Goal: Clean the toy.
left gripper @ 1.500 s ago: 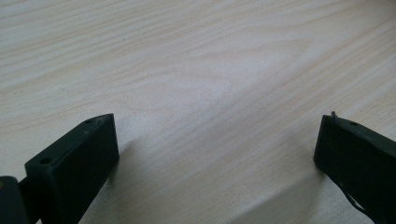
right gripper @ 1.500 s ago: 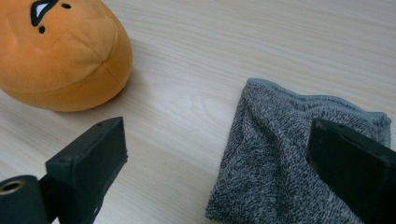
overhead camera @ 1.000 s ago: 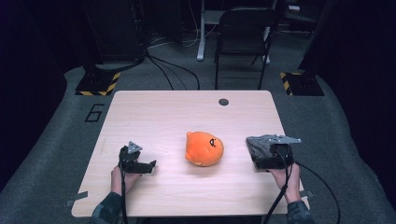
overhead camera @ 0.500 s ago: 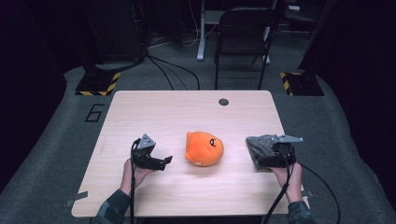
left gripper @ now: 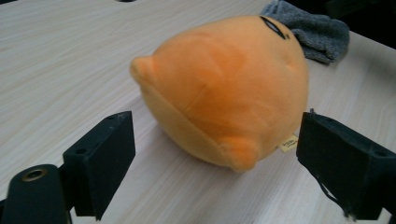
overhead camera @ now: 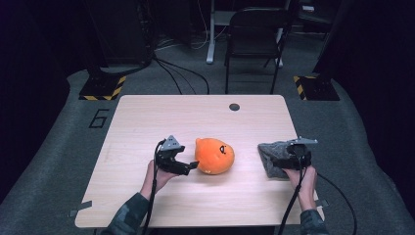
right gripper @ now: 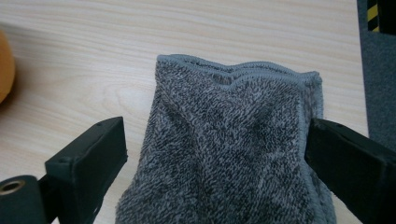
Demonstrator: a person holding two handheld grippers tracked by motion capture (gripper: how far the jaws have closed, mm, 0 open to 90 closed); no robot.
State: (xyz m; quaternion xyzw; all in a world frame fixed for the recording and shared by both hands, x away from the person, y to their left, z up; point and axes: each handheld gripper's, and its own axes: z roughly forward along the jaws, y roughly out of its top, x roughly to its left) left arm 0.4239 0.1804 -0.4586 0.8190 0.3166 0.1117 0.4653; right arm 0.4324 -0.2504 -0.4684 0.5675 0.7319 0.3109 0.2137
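Take the orange plush toy (overhead camera: 214,156) in the middle of the wooden table (overhead camera: 147,112) as your landmark. Just to its left, your left gripper (overhead camera: 190,168) is low over the tabletop with its jaws spread wide. In the left gripper view they stand on either side of the toy's near end, with clear wood showing between each pad and the fabric, so nothing is pinched yet. The toy lies on its side, with its small tag near the jaw on the right of that view.

To the toy's right, well apart from it, lies the grey towel (overhead camera: 274,155), bunched up, with your right gripper (right gripper: 215,161) on it. In the right gripper view the jaws are apart and straddle the cloth. The pad on the right of that view sits at the hemmed edge; I cannot tell whether it touches. The other stands clear.

My reading: both approaches are made and neither grasp is closed. What is left is to ease the left gripper forward around the toy, close both, and do all the handling that follows.
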